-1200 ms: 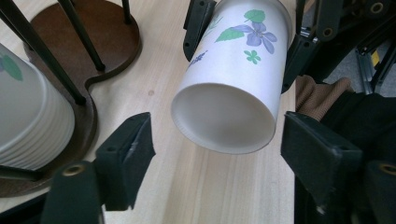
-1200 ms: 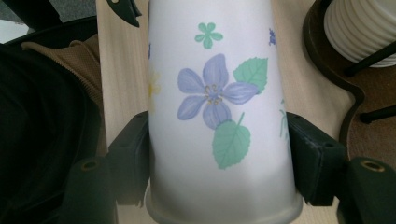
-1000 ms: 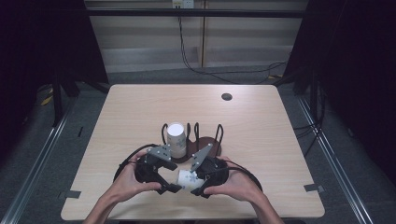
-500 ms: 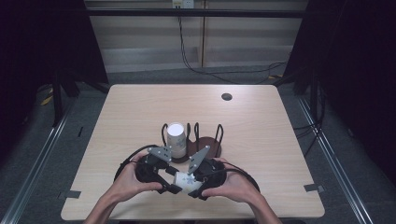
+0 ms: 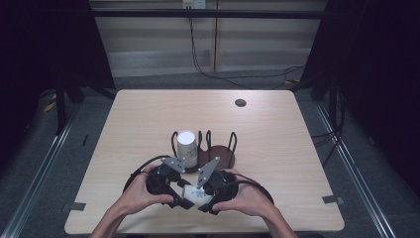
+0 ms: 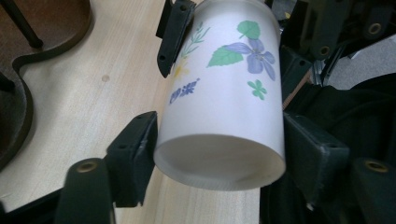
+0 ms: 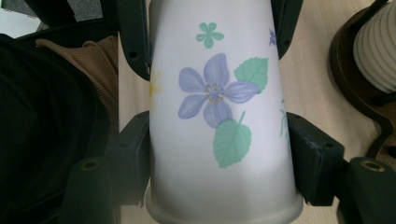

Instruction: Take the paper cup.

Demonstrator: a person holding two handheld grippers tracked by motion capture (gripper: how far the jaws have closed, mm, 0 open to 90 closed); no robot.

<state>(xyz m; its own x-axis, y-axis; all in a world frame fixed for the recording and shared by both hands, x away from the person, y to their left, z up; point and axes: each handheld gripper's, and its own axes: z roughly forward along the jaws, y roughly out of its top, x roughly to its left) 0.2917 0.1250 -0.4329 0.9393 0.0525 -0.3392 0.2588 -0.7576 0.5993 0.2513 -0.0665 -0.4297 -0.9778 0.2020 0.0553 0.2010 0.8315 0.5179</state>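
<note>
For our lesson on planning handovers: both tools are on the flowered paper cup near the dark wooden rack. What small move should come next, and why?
Probably open one tool, likely the left tool, so the other can carry alone. Both the left and right tool clamp the white flowered paper cup, lying sideways near the table's front edge. The dark wooden cup rack already holds one ribbed white cup.

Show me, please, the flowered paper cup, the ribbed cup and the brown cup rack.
Flowered paper cup (image 7: 219, 121), right gripper view: its side wall beside the purple flower.
Ribbed cup (image 5: 187, 146), high view: its upper side wall.
Brown cup rack (image 5: 222, 154), high view: bare part of its base.
</note>
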